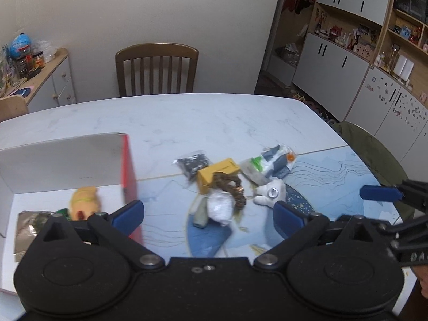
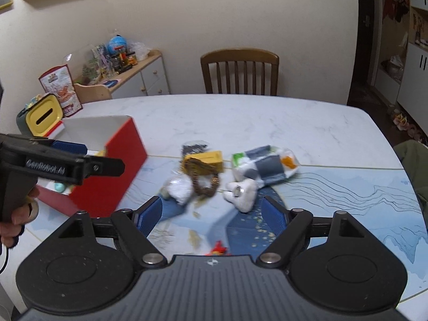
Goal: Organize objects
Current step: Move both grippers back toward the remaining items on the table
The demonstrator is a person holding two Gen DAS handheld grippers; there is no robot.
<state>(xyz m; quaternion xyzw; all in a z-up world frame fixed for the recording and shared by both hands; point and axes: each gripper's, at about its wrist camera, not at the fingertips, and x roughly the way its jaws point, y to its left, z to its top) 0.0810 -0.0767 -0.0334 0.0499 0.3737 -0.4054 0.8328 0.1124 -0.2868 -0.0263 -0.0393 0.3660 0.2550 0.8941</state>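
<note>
A heap of small objects lies mid-table: a yellow box [image 1: 217,173] [image 2: 207,160], a brown beaded string [image 1: 231,190] [image 2: 203,180], a white crumpled bag [image 1: 220,207] [image 2: 180,186], a white plush [image 1: 270,192] [image 2: 242,194], a dark packet [image 1: 193,162] and a clear bag of toy parts [image 1: 270,164] [image 2: 264,164]. A red box [image 1: 67,160] [image 2: 107,165] with a white inside stands left and holds a yellow toy [image 1: 83,203]. My left gripper [image 1: 208,216] is open just short of the heap. My right gripper [image 2: 212,218] is open too, near the plush.
A blue patterned mat [image 1: 334,176] [image 2: 347,195] covers the near part of the marble table [image 1: 214,117]. A wooden chair [image 1: 156,69] [image 2: 240,72] stands at the far side. A small red toy [image 2: 219,250] lies close under the right gripper. A sideboard [image 2: 133,77] lines the left wall.
</note>
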